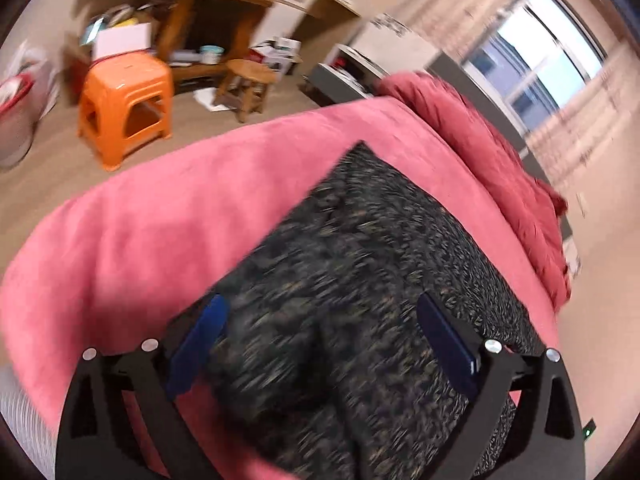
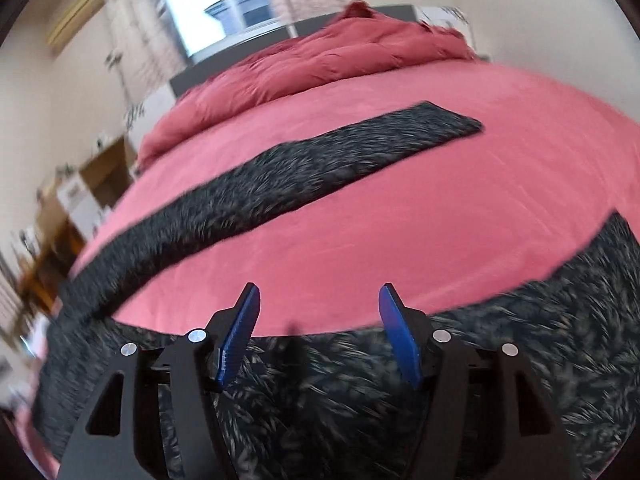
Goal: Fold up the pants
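Closest to each camera are the black two-finger grippers with blue ribbed pads. The left gripper [image 1: 320, 324] stands spread wide and grasps nothing; dark cloth lies below the gap between its fingers. The right gripper [image 2: 318, 320] is also released, partly spread, its pads clear of the fabric beneath.

Under both lie the pants [image 2: 320, 400], a fuzzy black knit flecked with pale grey, spread flat on a pink bed sheet [image 2: 400, 208]. In the right view one leg [image 2: 280, 188] runs as a long narrow strip up across the bed, with a band of bare sheet between it and the other leg at the lower right.

Judging from this, the pants are laid out and not yet folded. The next move likely calls for pinching one leg and carrying it over onto the other, edges lined up.

Farther off, a rumpled red quilt [image 2: 340, 52] is heaped at the head of the bed, below a bright window [image 2: 216, 4]. The left view shows an orange plastic stool [image 1: 126, 108] and a small wooden stool [image 1: 248, 84] on the floor.
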